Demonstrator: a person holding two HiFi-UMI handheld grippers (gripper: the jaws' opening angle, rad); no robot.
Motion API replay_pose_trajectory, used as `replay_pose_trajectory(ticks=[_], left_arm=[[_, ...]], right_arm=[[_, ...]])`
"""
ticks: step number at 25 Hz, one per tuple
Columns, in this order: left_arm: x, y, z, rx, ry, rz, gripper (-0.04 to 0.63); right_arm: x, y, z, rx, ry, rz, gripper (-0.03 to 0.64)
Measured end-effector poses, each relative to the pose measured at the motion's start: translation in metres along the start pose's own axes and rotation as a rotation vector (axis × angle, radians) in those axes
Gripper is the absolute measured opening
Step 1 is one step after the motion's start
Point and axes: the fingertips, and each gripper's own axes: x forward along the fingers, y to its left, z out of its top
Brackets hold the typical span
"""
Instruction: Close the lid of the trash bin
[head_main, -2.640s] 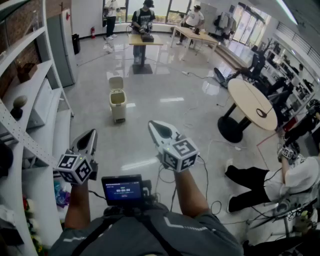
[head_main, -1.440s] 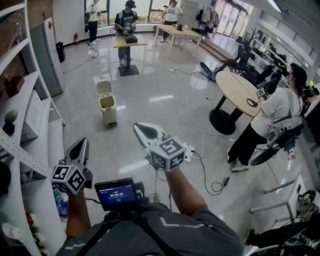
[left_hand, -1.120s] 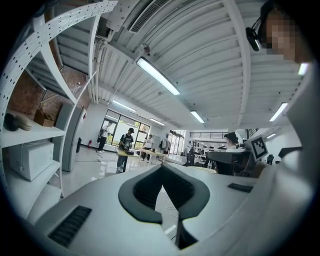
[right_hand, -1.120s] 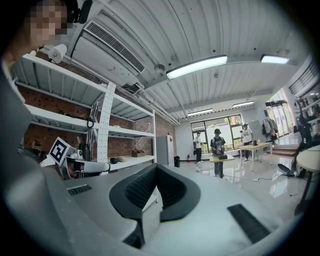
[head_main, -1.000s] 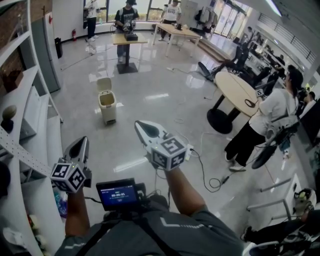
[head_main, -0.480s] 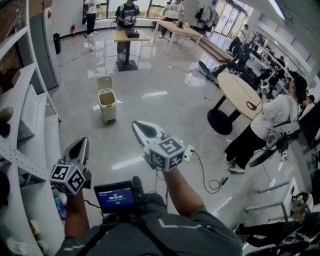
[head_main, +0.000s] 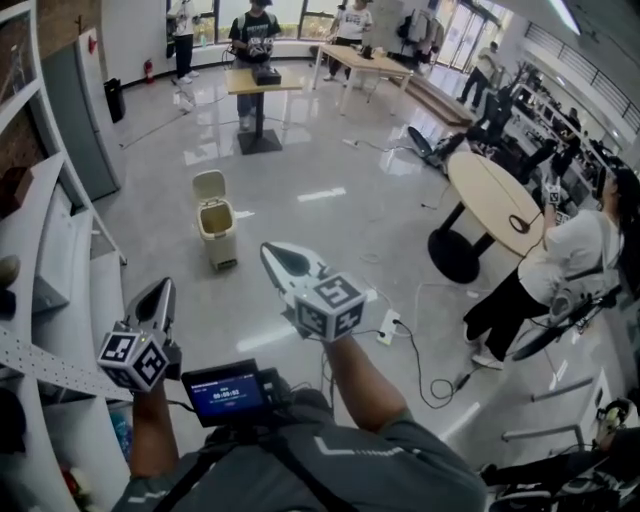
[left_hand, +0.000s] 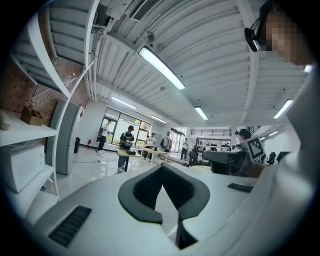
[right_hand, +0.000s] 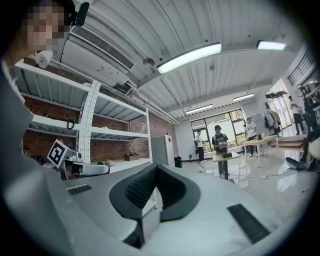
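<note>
White shelves run along the floor's left edge. Just beside them the left gripper is held low and points forward. In its own view the dark pads meet at the tip, with only a thin slit lower down and nothing between them.

The bin stands on the floor near that left edge, well ahead of both grippers and apart from them. Its lid stands upright at the back, so the top is open. Far behind it a person works at a high table.

The right gripper is held higher, pointing forward and a little left, roughly toward the bin. Its pads are also pressed together at the tip and hold nothing.

Right of it a white power strip lies on the floor with a cable trailing off. Near the floor's right edge stands a round table, and just beside it another person in a white top.
</note>
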Motion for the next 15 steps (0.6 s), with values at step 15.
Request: replay_pose_trajectory(ticks=[15], left_arm=[[0.150,0.026,0.025,0.012,-0.013,0.025,-0.002]], right_arm=[[0.073,-0.136,0.015,0.004,-0.004,0.054,0.011]])
